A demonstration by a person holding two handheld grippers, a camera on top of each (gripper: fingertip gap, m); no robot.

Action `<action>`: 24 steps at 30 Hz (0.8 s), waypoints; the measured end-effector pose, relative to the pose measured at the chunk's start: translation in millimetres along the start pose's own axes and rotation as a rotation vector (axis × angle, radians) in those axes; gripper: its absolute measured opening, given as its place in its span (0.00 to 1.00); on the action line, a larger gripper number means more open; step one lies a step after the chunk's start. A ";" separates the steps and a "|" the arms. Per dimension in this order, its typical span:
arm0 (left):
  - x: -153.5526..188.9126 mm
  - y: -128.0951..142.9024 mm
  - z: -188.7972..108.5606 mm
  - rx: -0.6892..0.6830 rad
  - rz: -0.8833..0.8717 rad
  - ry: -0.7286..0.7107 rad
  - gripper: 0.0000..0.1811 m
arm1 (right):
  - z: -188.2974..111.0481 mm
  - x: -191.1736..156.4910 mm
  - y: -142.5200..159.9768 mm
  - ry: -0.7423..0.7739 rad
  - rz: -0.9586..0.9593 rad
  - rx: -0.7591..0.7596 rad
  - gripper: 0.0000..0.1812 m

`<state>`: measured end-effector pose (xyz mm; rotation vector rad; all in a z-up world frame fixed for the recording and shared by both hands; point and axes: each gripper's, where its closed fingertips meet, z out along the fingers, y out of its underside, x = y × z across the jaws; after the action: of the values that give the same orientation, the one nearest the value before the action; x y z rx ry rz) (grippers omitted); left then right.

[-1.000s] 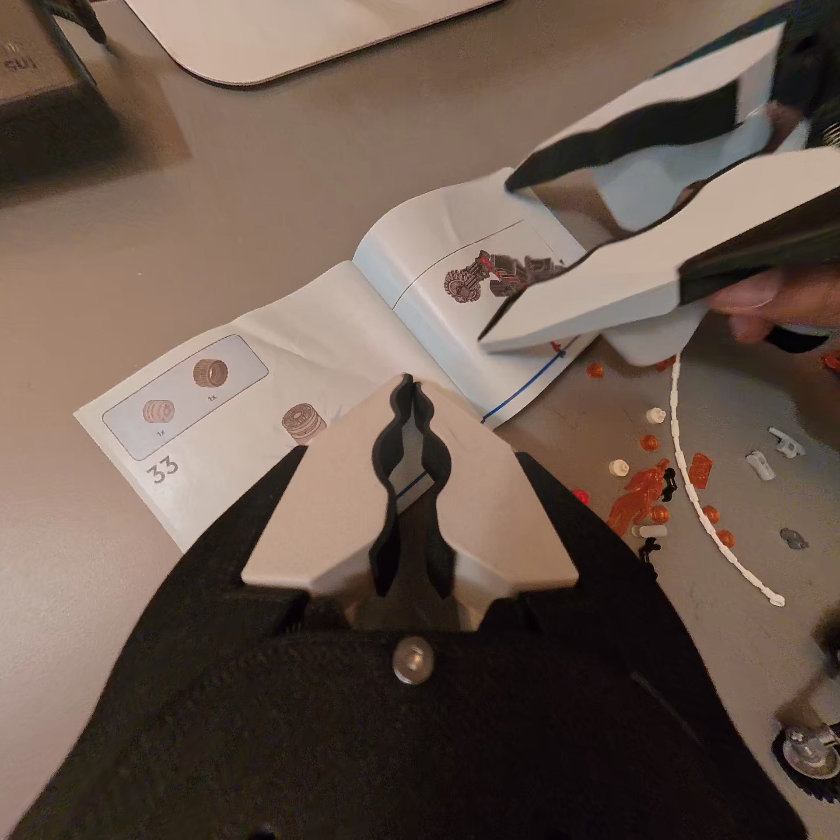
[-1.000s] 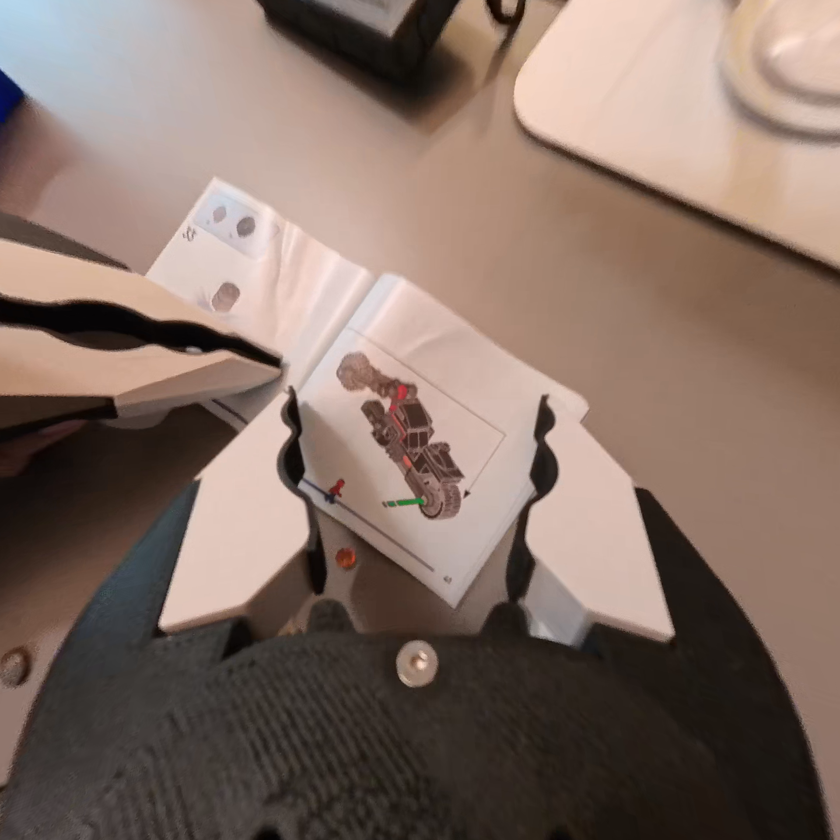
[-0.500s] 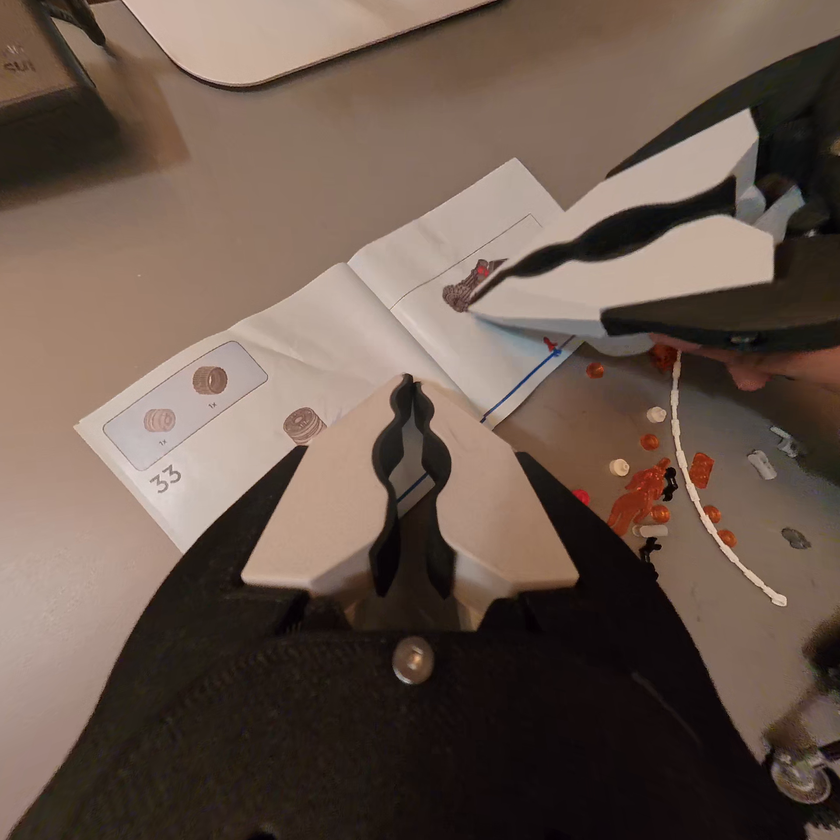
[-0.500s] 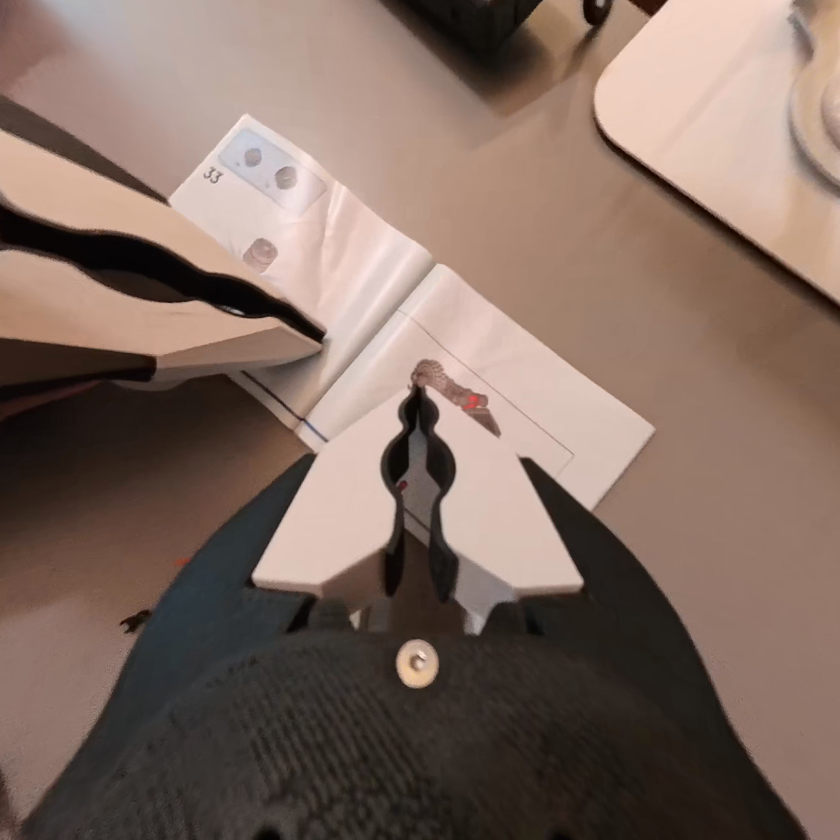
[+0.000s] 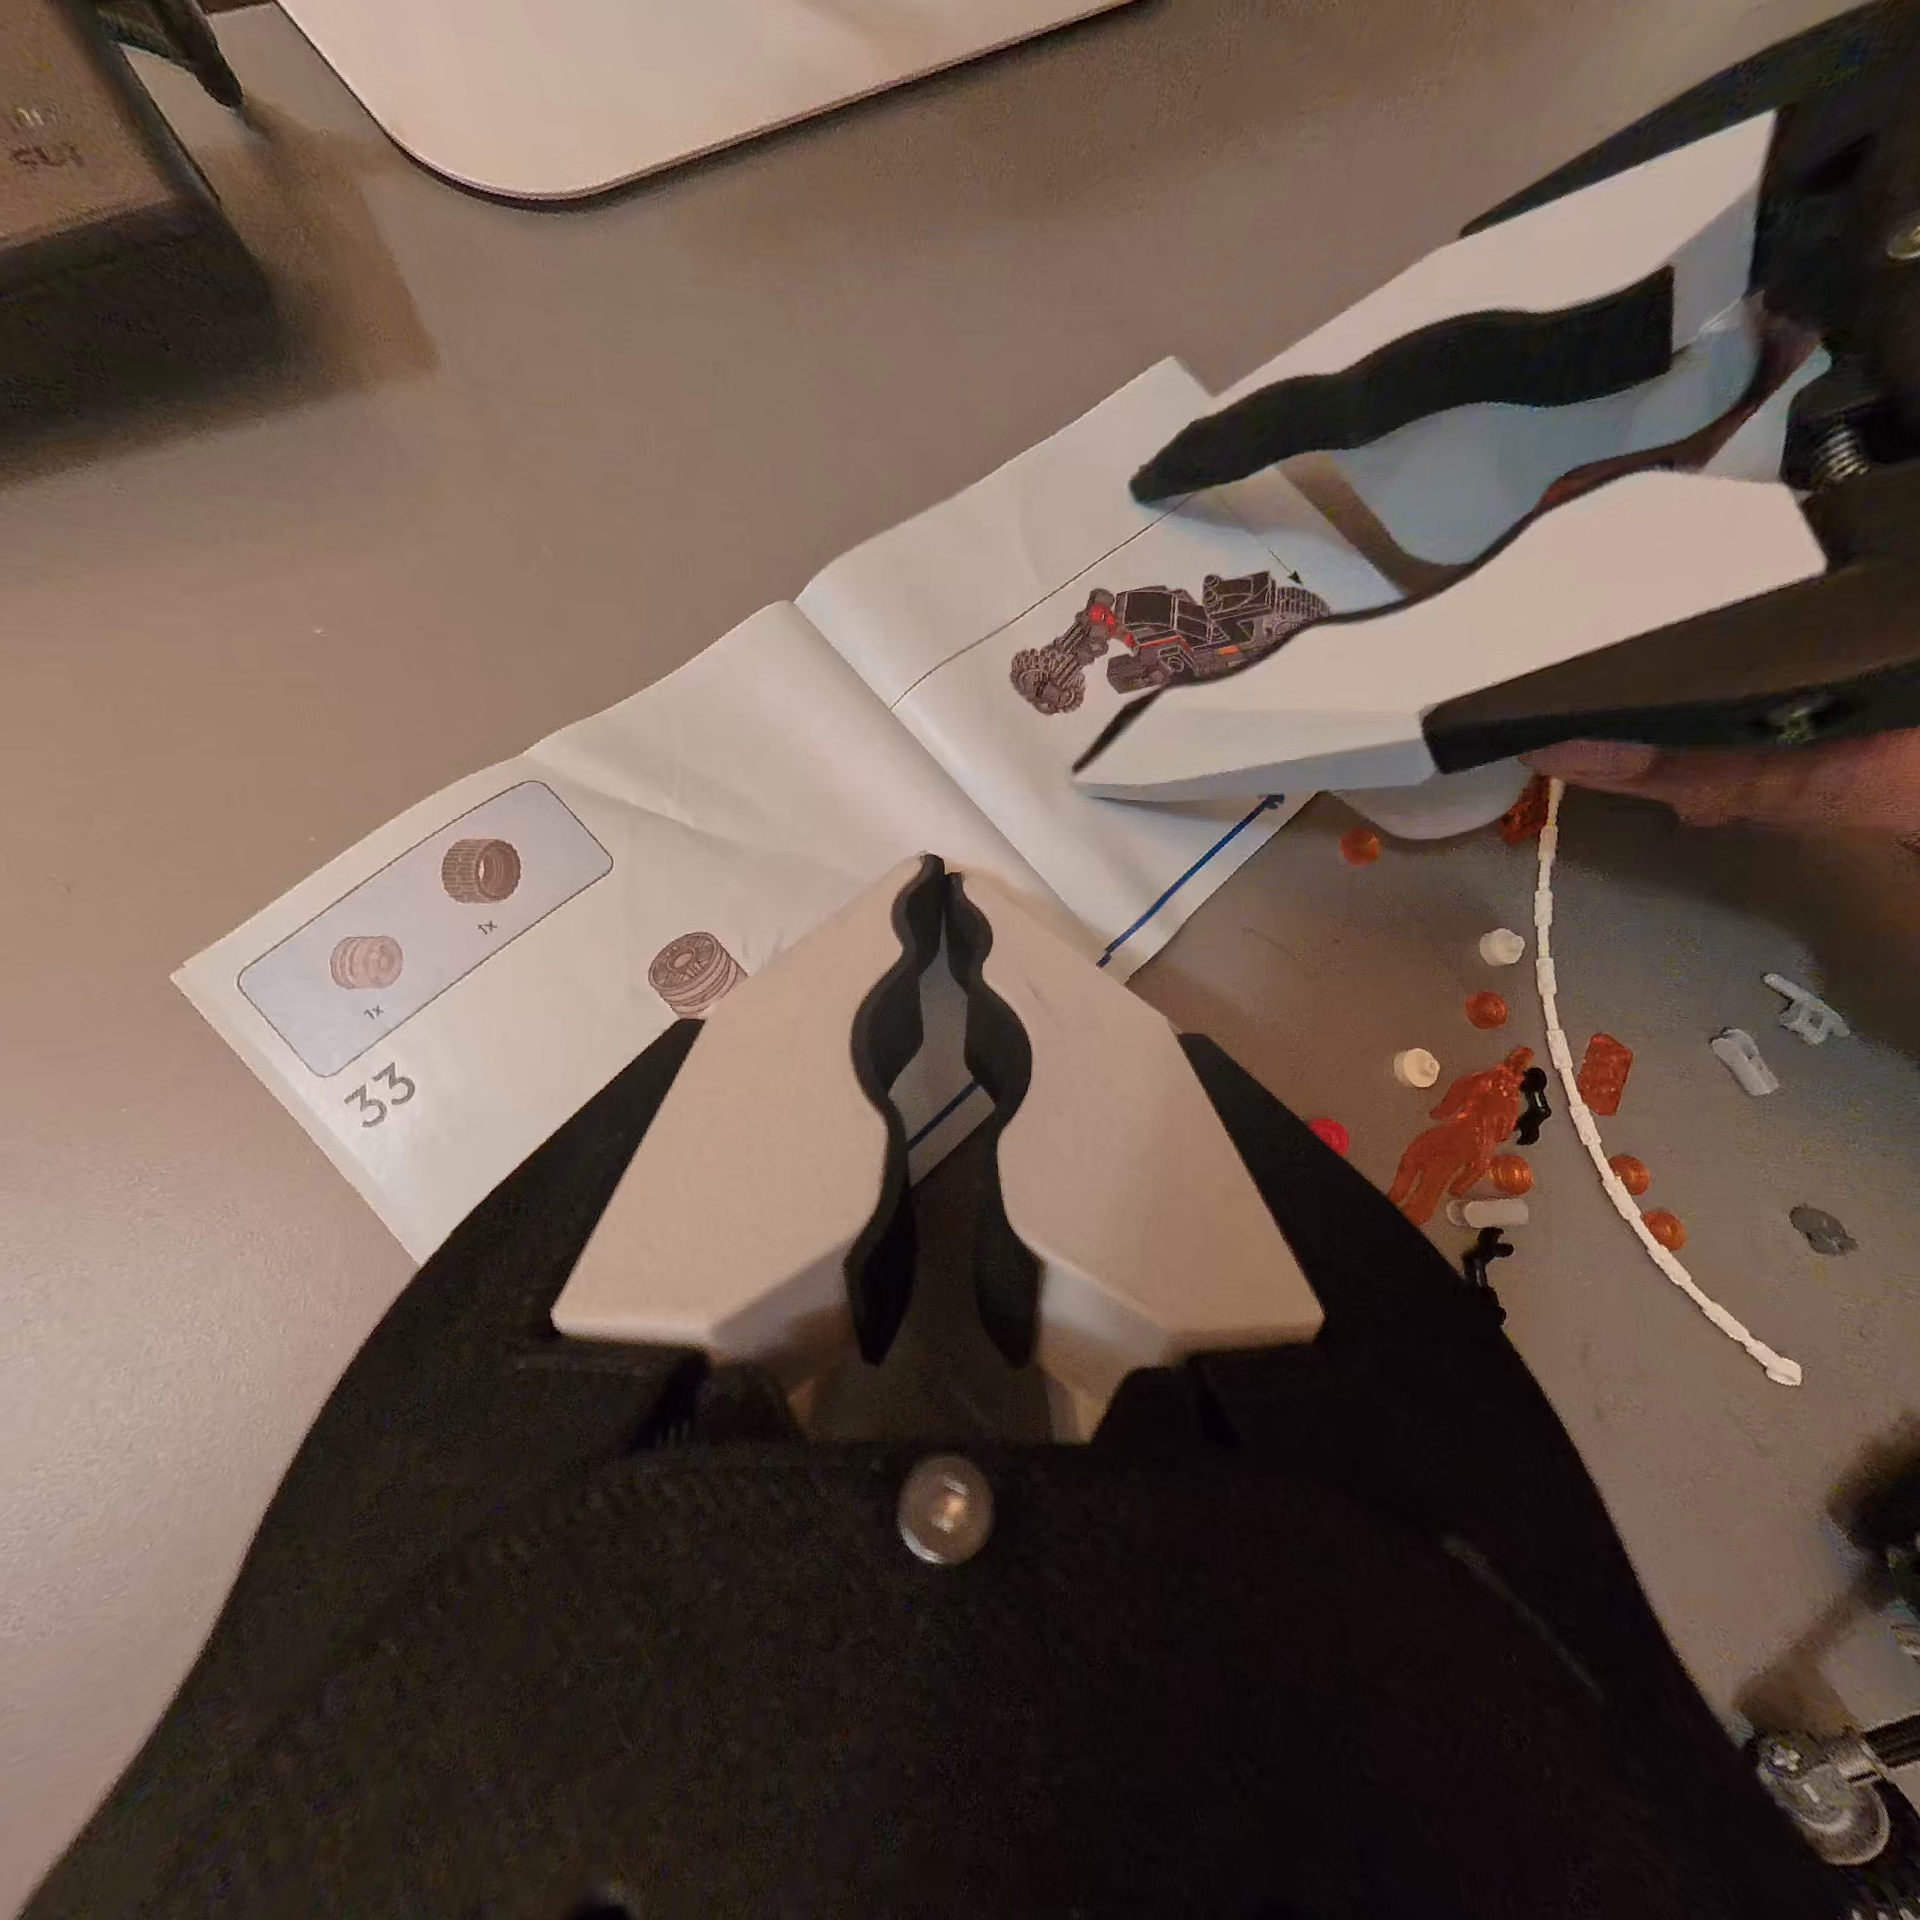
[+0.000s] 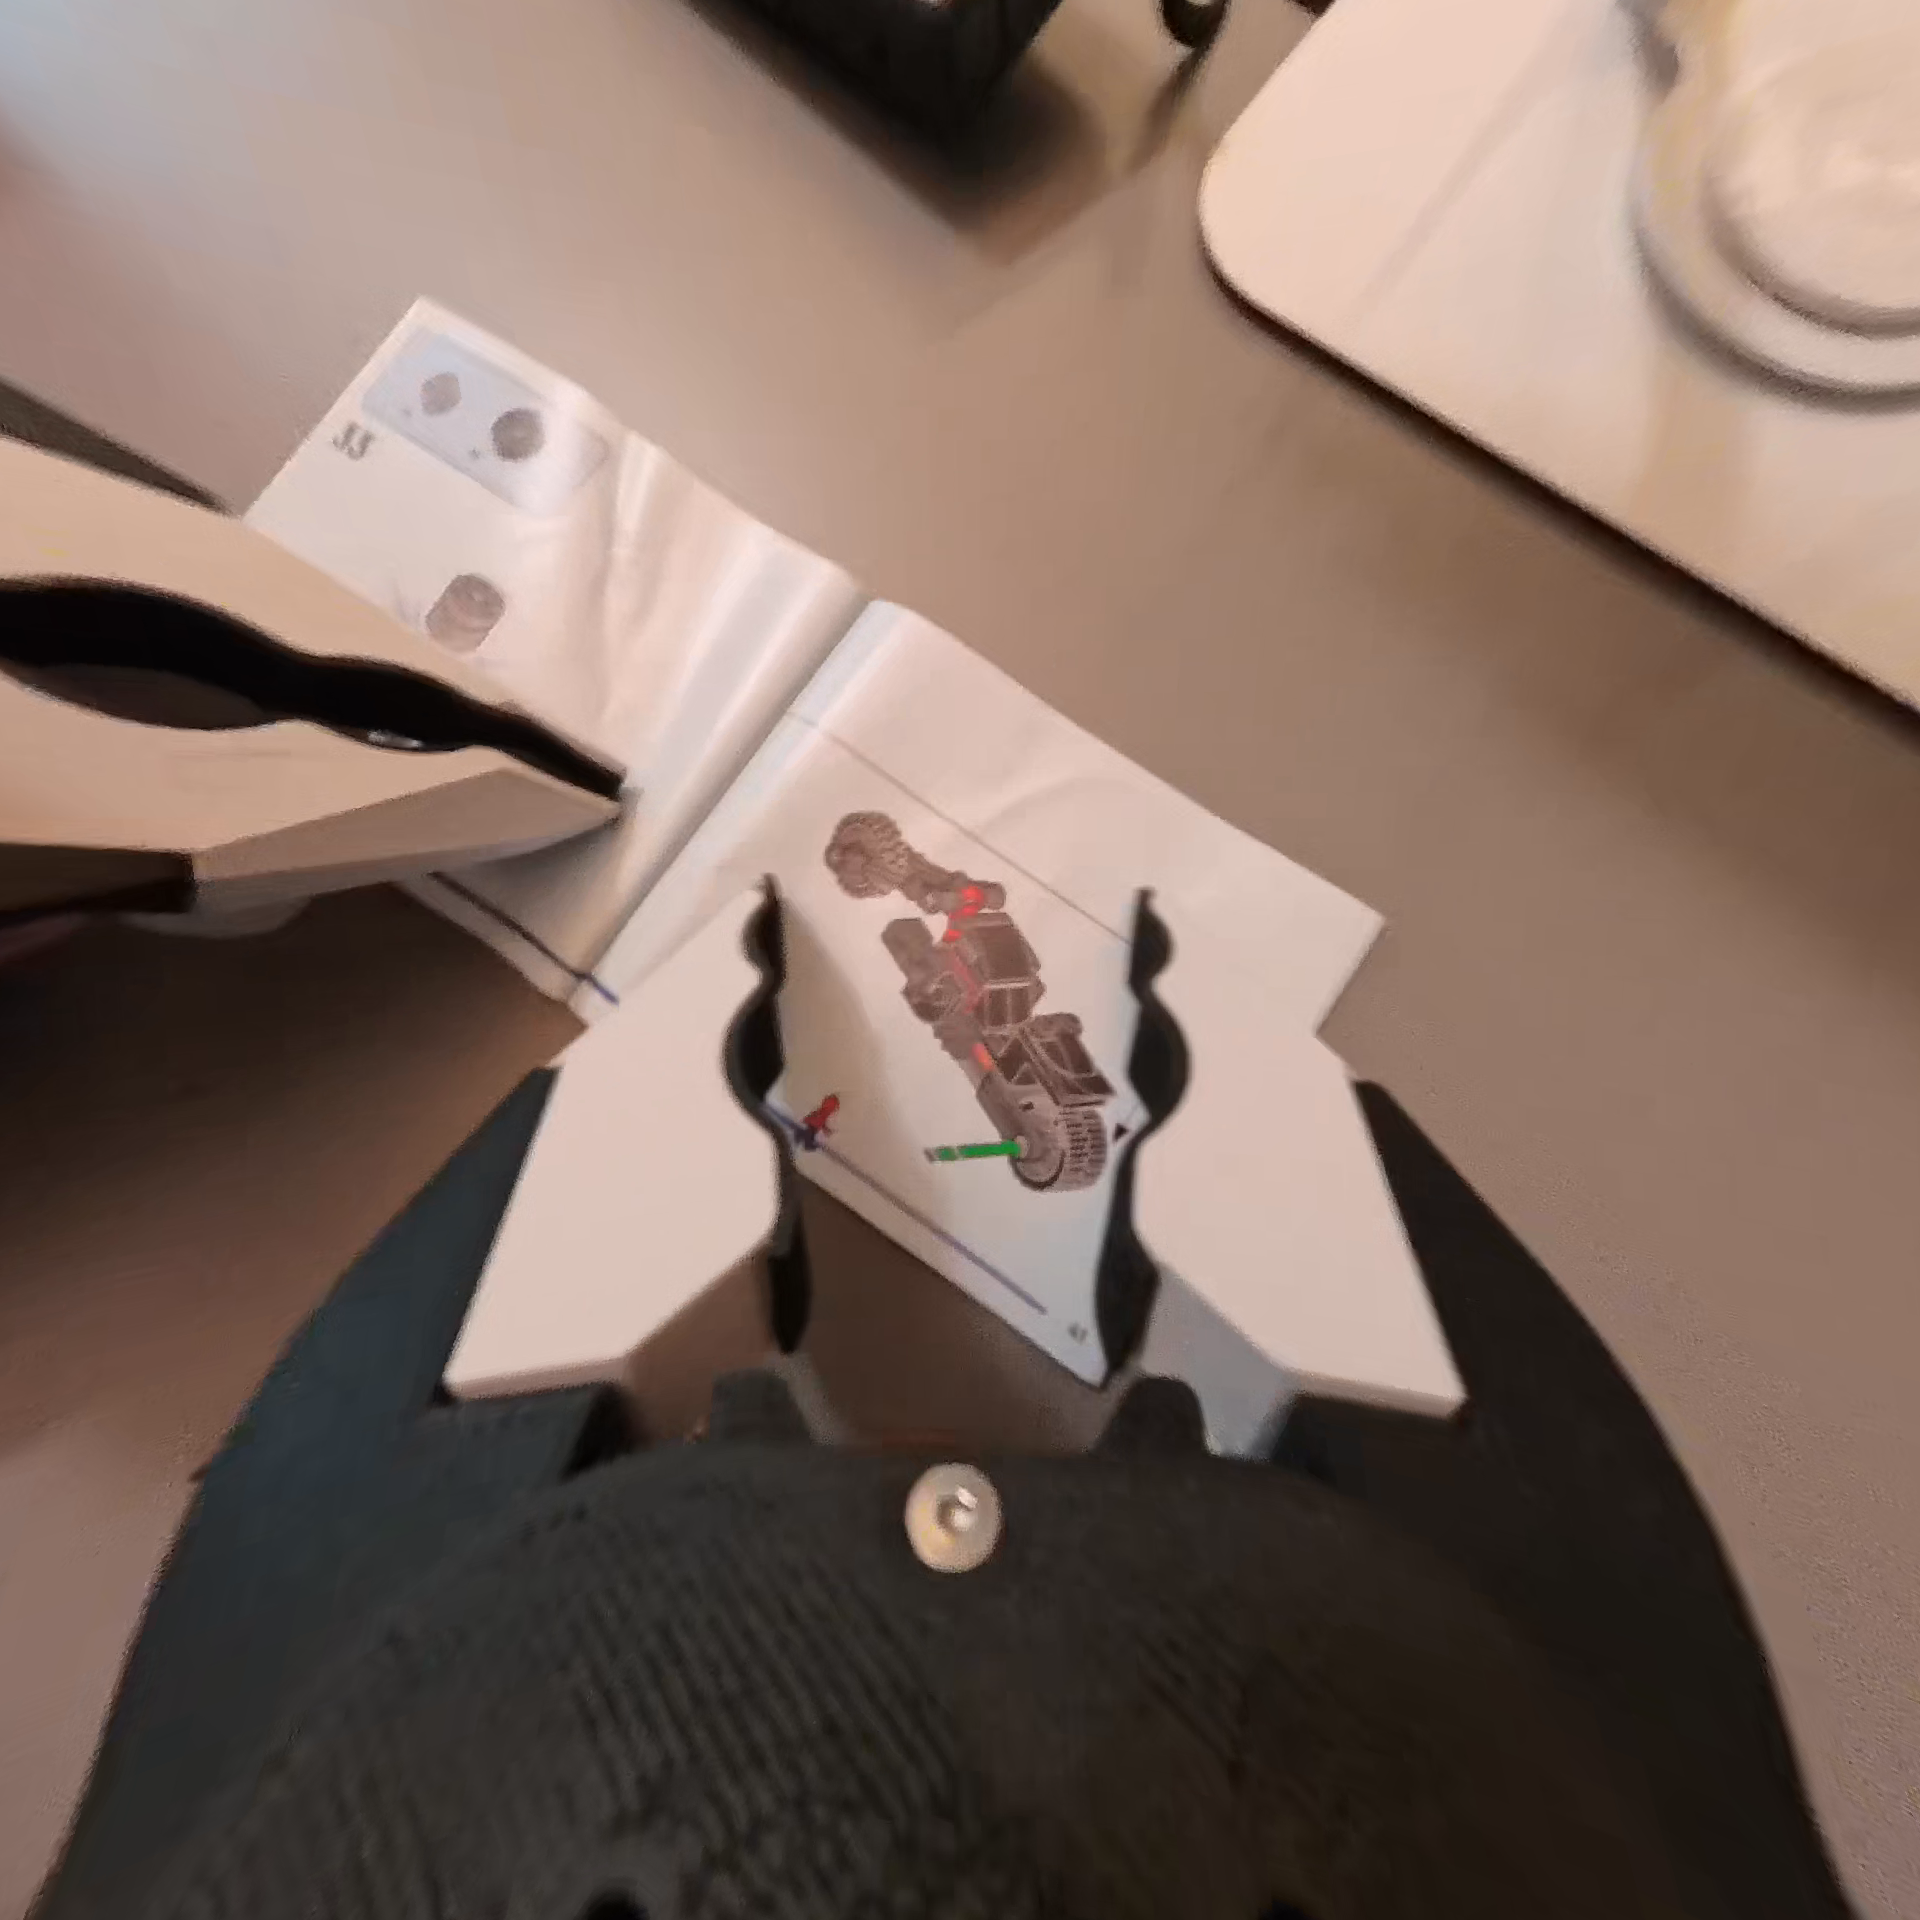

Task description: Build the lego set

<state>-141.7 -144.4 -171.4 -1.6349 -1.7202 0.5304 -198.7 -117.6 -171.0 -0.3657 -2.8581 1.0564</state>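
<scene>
Bare table [image 5: 675, 436] beyond the open booklet [image 5: 727, 769]; my left gripper [image 5: 940, 883] clenched over its near edge, right gripper [image 6: 951, 914] spread above the right page.

Instruction booklet [image 5: 727, 790] lying open and flat on grey table, creased at spine; left page with parts box and wheel drawing, right page with motorcycle model drawing. Loose lego pieces [image 5: 1507, 1101] scattered just beside booklet's right page: translucent orange studs and flame-shaped parts, small white cylinders, grey bits, black clips, one long white segmented strip [image 5: 1590, 1101] curving through them.
</scene>
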 end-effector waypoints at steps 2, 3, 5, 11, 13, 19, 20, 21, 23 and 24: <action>0.0 0.0 0.0 0.000 -0.001 0.001 0.00 | 0.6 1.9 -1.3 0.013 -0.001 0.034 0.29; -0.1 0.0 0.0 0.000 -0.002 0.002 0.00 | 0.9 -0.4 -1.7 0.010 -0.006 0.045 0.24; 0.0 -0.1 0.1 0.000 -0.002 0.002 0.00 | 1.4 -9.0 -3.0 -0.007 -0.013 0.057 0.10; 0.1 -0.2 -0.1 0.001 0.003 0.001 0.00 | -0.1 -23.3 -2.6 -0.031 -0.053 0.024 0.00; 0.4 -0.9 -0.7 0.004 0.020 -0.002 0.00 | -11.1 -17.0 -7.5 -0.023 -0.034 0.034 0.07; 12.0 -23.5 -12.3 0.136 0.039 0.015 0.26 | -61.7 42.7 -10.3 0.120 0.132 0.206 0.33; 19.7 -30.1 -15.7 0.174 0.021 0.045 0.31 | -67.4 52.7 -5.3 0.142 0.165 0.222 0.33; 27.8 -37.1 -18.1 0.208 0.006 0.074 0.35 | -72.0 60.5 -1.0 0.157 0.200 0.240 0.32; 37.1 -51.0 -12.0 0.234 -0.017 0.070 0.41 | -78.2 71.0 4.9 0.184 0.252 0.281 0.26; 41.1 -52.9 -2.6 0.186 -0.017 0.048 0.47 | -80.2 75.5 7.3 0.212 0.261 0.297 0.25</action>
<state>-175.0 -111.1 -123.7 -1.4888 -1.5981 0.6196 -258.5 -43.0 -115.8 -0.7879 -2.4664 1.3681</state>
